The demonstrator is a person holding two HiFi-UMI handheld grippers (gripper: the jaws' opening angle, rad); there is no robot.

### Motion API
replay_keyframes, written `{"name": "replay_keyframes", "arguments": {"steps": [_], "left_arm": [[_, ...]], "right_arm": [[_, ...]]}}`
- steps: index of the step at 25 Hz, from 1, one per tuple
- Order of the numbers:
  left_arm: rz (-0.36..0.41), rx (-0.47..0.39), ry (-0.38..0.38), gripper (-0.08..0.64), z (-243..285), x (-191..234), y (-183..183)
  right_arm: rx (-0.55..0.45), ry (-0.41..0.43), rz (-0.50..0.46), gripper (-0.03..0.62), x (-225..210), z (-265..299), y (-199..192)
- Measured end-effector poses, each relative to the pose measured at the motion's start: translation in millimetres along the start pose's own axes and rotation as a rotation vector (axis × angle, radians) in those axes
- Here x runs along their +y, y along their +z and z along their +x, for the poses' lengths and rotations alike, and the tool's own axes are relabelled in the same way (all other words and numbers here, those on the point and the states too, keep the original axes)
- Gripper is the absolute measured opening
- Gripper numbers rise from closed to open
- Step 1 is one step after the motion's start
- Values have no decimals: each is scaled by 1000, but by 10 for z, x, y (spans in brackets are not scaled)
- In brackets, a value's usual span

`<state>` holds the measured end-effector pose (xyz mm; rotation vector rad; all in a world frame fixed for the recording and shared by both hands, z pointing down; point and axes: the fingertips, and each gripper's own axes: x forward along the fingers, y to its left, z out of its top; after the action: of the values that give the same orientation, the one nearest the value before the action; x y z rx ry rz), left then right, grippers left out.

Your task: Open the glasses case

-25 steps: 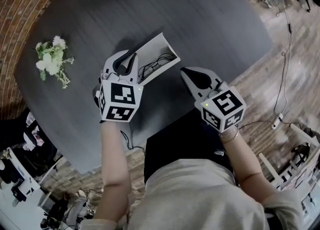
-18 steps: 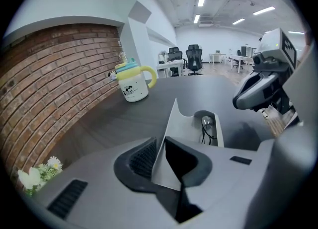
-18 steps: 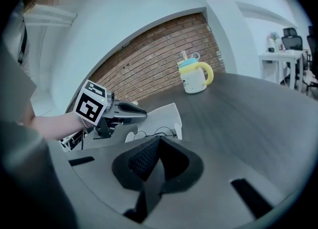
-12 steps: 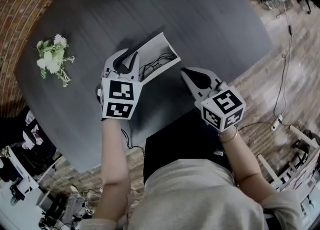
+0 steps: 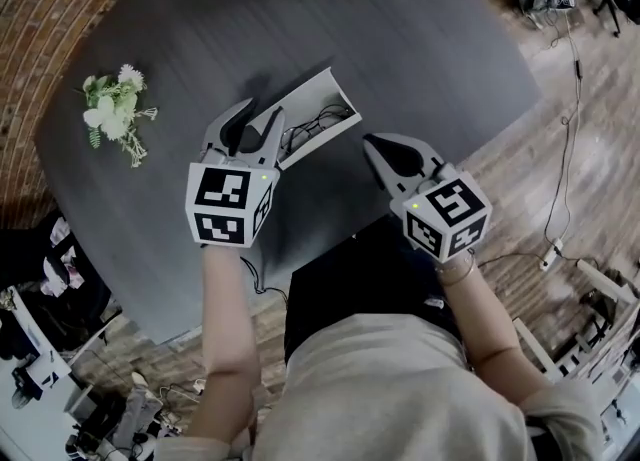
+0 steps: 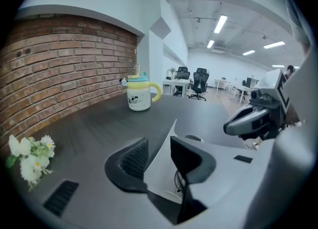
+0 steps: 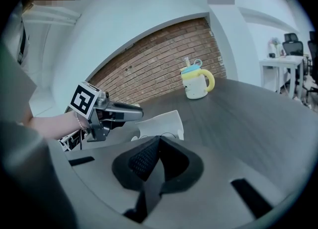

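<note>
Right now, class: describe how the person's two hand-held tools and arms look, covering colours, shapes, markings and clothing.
The left tool and right tool are pale grey, with black ribbed pads and a cube of black-and-white square markers. Forearms are bare; a bracelet circles the right wrist. The left tool's jaws are opening, the glasses case lid between them.

Left gripper (image 5: 262, 111) has risen, jaws opening around the glasses case (image 5: 320, 96) lid
</note>
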<state>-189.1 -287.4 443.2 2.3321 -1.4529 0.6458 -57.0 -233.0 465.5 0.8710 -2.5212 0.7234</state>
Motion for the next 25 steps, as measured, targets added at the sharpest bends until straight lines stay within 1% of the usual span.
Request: {"name": "replay_keyframes", "arguments": {"steps": [3, 5, 9, 13, 16, 18, 20, 23, 25], "left_arm": [[-83, -62, 12, 135, -138, -8, 131], [-110, -86, 19, 135, -231, -30, 197], [-135, -73, 30, 124, -375, -91, 234], [-187, -82, 43, 60, -530, -140, 267], [-231, -126, 10, 43, -659, -251, 340], [-284, -182, -31, 37, -747, -338, 418], [-334, -232, -54, 37, -830, -393, 487], [-379, -276, -50, 37, -939, -437, 536], [-383, -284, -54, 37, -980, -487, 540]], "right_arm": [[-15, -1, -18, 5, 37, -49, 65], [-26, -1, -33, 5, 62, -91, 117], [-42, -3, -70, 5, 141, -200, 256], [-69, 12, -109, 5, 235, -277, 397], [-81, 21, -135, 5, 312, -332, 521], [-90, 33, -152, 5, 369, -356, 591], [-100, 49, -165, 5, 435, -373, 653], [-108, 79, -183, 5, 539, -399, 730], [-119, 98, -208, 5, 592, -411, 780]]}}
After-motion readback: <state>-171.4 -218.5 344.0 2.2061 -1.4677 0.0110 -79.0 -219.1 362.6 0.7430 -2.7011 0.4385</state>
